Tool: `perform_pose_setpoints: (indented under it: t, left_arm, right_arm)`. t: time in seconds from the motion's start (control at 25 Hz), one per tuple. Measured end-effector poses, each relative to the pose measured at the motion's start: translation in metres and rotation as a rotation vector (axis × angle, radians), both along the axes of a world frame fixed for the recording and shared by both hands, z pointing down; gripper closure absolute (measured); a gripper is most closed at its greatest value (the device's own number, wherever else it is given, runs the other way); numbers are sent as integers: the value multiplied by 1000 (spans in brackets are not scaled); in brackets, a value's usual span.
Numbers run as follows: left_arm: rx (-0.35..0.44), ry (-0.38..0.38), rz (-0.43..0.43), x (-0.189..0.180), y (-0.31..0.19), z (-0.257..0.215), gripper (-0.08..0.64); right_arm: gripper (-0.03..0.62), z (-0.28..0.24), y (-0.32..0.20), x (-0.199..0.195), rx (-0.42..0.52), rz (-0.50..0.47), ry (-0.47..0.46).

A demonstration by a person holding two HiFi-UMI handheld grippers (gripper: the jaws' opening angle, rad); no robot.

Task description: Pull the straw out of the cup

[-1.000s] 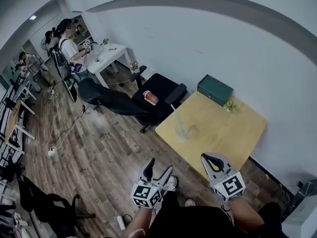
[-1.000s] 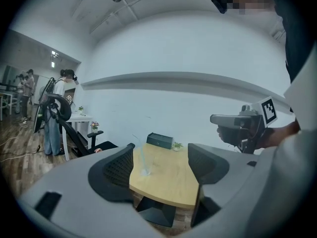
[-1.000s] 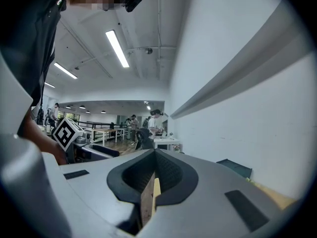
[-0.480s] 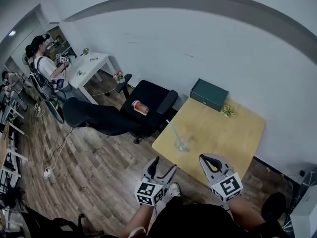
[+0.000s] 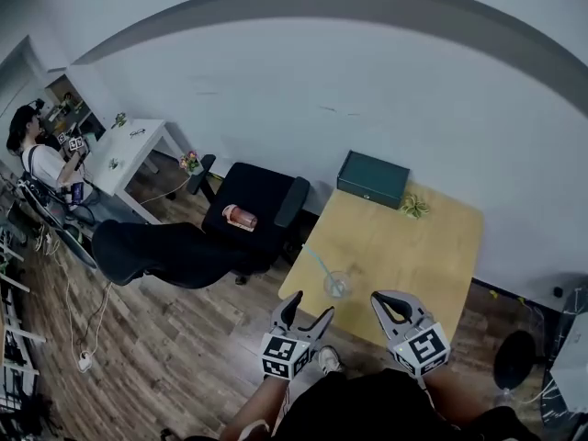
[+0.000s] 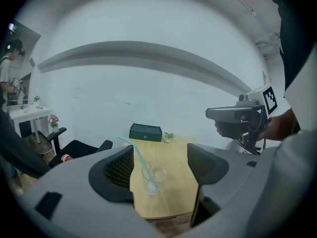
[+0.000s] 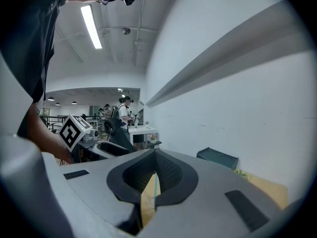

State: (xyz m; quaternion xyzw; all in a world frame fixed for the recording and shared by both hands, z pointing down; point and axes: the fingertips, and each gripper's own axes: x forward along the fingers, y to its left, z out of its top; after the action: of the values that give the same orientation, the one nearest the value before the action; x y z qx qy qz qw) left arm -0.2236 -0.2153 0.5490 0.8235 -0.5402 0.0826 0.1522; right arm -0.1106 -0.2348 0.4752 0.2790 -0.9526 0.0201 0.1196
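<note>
Nearest me, my left gripper [image 5: 310, 307] has its jaws apart and empty, while my right gripper [image 5: 390, 303] has its jaws drawn together to a thin slit, holding nothing. Both hover just short of the table [image 5: 432, 255]. Just beyond them the cup [image 5: 336, 285] stands near the table's front edge with the straw [image 5: 317, 263] in it, leaning left. Farther back, a green box [image 5: 372, 178] and a plant [image 5: 411, 206] sit by the wall.

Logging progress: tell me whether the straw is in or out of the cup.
In. The straw leans with its lower end inside the clear cup, which stands upright on the table.
</note>
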Motion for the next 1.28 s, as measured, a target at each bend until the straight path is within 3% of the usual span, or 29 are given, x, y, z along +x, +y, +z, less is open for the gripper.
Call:
perform_pose_setpoints:
  t: [0.32,0.76,1.0,1.28]
  left_arm:
    - [-69,37,72,0,-42,35,210]
    - [-171,33,77,16,-82,88,213]
    - [-168,16,48,13,-99,96,238]
    - [-147,3,34,9,-111,91,296]
  right_arm:
    - [574,16,-17,-11,-17,14,49]
    - [574,29,-31,-10,-7,-84,136]
    - [572,53,-23,3,-63,-75,183]
    - [574,66,-17,8,-137,-41,159]
